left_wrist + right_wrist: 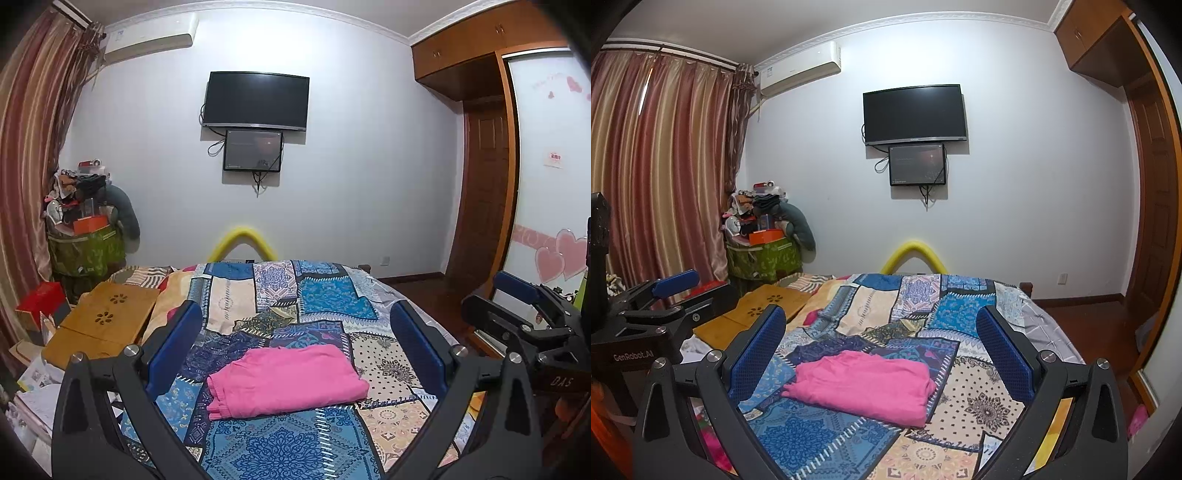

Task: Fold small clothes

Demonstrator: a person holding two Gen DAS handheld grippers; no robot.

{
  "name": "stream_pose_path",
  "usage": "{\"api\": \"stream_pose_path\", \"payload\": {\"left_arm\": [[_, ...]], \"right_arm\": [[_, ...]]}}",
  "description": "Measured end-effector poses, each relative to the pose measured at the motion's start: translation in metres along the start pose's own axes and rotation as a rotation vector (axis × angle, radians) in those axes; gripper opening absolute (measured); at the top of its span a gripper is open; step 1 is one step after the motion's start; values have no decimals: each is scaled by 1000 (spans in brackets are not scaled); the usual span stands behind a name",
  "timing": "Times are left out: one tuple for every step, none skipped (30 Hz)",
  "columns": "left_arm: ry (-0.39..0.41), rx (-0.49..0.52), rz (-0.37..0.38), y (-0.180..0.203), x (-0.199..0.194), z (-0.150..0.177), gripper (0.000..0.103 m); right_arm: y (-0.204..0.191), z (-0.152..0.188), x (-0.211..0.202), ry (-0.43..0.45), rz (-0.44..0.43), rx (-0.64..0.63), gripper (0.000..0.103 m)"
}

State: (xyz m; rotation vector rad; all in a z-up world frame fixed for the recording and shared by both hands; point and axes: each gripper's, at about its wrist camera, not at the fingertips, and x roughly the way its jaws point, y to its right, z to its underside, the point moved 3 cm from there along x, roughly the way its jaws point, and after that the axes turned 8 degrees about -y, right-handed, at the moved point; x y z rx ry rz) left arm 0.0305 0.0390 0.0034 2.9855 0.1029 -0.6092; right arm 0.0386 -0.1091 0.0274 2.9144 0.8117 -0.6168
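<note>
From my left gripper (295,339), I see its two blue padded fingers (177,343) spread wide apart with nothing between them. The soft pink cloth garment (284,380) lies below and ahead, on the blue and cream patchwork bed cover (280,446). It looks folded into a neat block already, with its thick edge near me. My right gripper (524,310) shows at the side, up in the air. A flat wooden lap board (103,325) rests on the bed to the left. In the far corner a green cloth basket (86,254) is piled high with clothes and an orange box.

From my right gripper (882,339), its fingers are wide open too and hold nothing. The pink garment (864,384) sits just ahead, lying flat on the bed cover (820,435). My left gripper (661,299) hangs off to the side, away from the cloth. The green basket (762,258) is stuffed to the top; I cannot tell what lies deeper in it.

What could go wrong: if I pinch only the top layer, the fold may fall open. The bed is soft and bumpy, so I might grab the cover as well.
</note>
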Motion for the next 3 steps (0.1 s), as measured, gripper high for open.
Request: {"api": "stream_pose_path", "payload": {"left_arm": [[-1, -3, 1, -1, 1, 0, 103], [-3, -4, 1, -1, 1, 0, 103], [-4, -6, 0, -2, 1, 0, 103]], "right_arm": [[0, 0, 0, -1, 1, 1, 102], [0, 0, 0, -2, 1, 0, 102], [0, 1, 1, -3, 1, 1, 102]]}}
